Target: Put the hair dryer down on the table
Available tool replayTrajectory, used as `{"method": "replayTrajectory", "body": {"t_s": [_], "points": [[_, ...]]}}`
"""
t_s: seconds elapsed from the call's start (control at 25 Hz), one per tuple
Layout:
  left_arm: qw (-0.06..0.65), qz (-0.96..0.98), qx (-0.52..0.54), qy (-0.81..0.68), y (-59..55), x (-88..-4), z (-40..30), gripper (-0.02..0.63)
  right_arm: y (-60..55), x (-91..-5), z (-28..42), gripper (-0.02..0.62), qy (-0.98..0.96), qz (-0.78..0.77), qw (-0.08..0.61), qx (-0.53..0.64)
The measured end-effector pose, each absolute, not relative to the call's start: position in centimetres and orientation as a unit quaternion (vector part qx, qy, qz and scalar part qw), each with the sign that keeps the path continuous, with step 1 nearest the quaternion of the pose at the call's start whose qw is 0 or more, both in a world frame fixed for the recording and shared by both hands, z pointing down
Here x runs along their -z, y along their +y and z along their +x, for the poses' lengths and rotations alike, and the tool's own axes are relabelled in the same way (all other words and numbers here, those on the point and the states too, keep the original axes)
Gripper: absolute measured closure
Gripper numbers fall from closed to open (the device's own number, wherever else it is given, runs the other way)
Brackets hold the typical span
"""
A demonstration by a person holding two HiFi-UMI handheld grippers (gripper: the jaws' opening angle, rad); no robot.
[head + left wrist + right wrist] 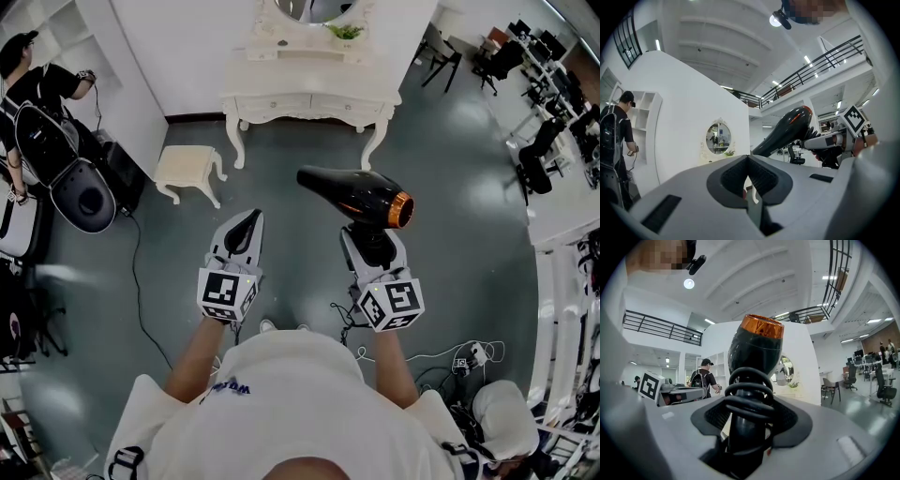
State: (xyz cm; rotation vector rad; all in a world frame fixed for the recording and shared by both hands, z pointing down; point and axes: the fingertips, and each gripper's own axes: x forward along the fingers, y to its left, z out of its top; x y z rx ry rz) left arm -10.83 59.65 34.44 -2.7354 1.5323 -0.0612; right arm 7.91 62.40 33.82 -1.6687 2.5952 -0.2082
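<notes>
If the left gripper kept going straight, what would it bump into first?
Probably the white dressing table under the oval mirror. Nothing nearer shows in that line, though depth is hard to judge.

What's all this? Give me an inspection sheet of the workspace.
Surface: white dressing table ahead, small plant on it.
Job's things: black hair dryer, held in the air, not yet on the table.
Clutter: stool beside the table.
Grippers: right tool shut on the dryer's handle; left tool shut, empty.
Cables: coiled cord round the handle; black cable and power strip on floor.
Surroundings: person at left, office chairs at right.
</notes>
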Motion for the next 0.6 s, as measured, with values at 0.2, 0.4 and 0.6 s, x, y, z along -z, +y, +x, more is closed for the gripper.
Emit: {"method": "replayTrajectory", "body": {"t_s": [0.2, 0.4, 0.6], "points": [[0.006, -0.870, 0.020, 0.492, 59.6, -34.4, -10.0, 0.598, 62.4, -33.9, 8.8, 0.327, 0.841, -0.536, 0.022, 0.064], [0.004, -0.864, 0.017, 0.504, 58.8, -34.9, -8.5, 0.598, 61.4, -34.4, 10.5, 0.327, 0.844, -0.531, 0.020, 0.064], [-0.006, -0.864, 0.027, 0.503, 59.3, -36.0, -7.1, 0.598, 61.8, -35.9, 11.9, 0.327, 0.844, -0.532, 0.008, 0.070]]}}
